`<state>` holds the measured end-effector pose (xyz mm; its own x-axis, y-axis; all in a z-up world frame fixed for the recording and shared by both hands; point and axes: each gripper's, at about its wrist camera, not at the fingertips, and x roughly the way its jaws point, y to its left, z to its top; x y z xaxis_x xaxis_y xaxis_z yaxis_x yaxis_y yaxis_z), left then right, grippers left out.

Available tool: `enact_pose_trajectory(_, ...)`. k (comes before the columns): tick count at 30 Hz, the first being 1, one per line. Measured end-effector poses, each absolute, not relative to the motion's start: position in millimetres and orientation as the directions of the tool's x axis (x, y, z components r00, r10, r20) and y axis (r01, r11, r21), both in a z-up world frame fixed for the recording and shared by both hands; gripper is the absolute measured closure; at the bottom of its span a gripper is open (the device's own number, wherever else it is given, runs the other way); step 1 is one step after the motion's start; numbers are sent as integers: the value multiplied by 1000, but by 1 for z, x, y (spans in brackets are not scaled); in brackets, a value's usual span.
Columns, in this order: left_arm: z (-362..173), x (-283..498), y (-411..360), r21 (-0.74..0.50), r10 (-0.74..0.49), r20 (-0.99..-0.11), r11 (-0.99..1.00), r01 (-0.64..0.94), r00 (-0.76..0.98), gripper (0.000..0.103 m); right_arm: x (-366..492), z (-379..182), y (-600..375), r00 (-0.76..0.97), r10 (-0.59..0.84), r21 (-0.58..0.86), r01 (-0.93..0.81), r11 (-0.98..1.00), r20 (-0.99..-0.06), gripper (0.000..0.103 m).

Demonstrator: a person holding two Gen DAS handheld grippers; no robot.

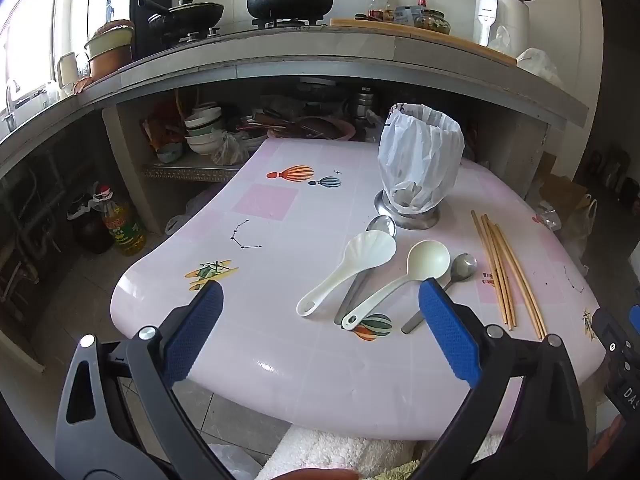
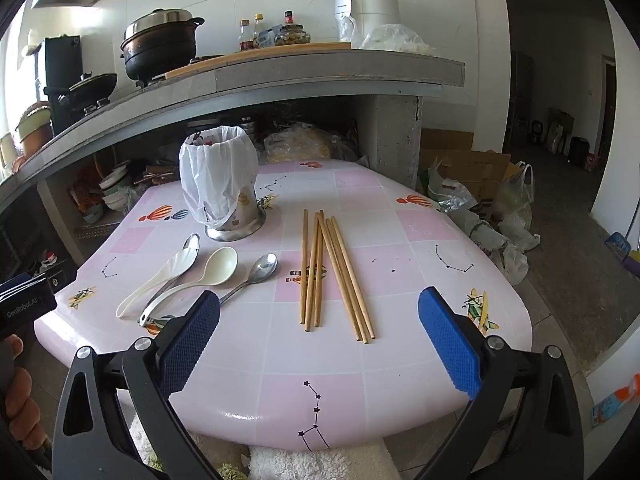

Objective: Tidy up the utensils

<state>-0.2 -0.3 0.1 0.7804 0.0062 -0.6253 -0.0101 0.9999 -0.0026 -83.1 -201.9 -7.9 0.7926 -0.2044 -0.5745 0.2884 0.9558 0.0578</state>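
On the pink patterned table [image 1: 280, 360] [image 2: 280, 360] lie a white scalloped spoon [image 1: 352, 264] [image 2: 160, 276], a cream ladle spoon [image 1: 404, 276] [image 2: 204, 274], two metal spoons [image 1: 460, 270] [image 2: 260, 270] and several wooden chopsticks [image 1: 504, 272] [image 2: 332, 276]. A metal utensil holder lined with a white plastic bag [image 1: 416, 164] [image 2: 220, 184] stands upright behind them. My left gripper [image 1: 320, 308] hovers open above the table's near edge, nothing between its blue pads. My right gripper [image 2: 320, 312] is open too, the chopstick ends lying between and beyond its fingers, untouched.
A concrete kitchen counter [image 1: 320, 56] [image 2: 320, 72] runs behind the table with pots, bottles and an appliance on it; bowls are stacked beneath. An oil bottle [image 1: 124, 228] stands on the floor at left. Plastic bags and a cardboard box [image 2: 480, 184] sit at right.
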Motion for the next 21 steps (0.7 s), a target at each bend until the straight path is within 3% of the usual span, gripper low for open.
enact_pose_trajectory(21,-5,3,0,-9,4,-639,1000,-13,769,8,-79,-15,-202,777,-188,69,284,956,-601,6)
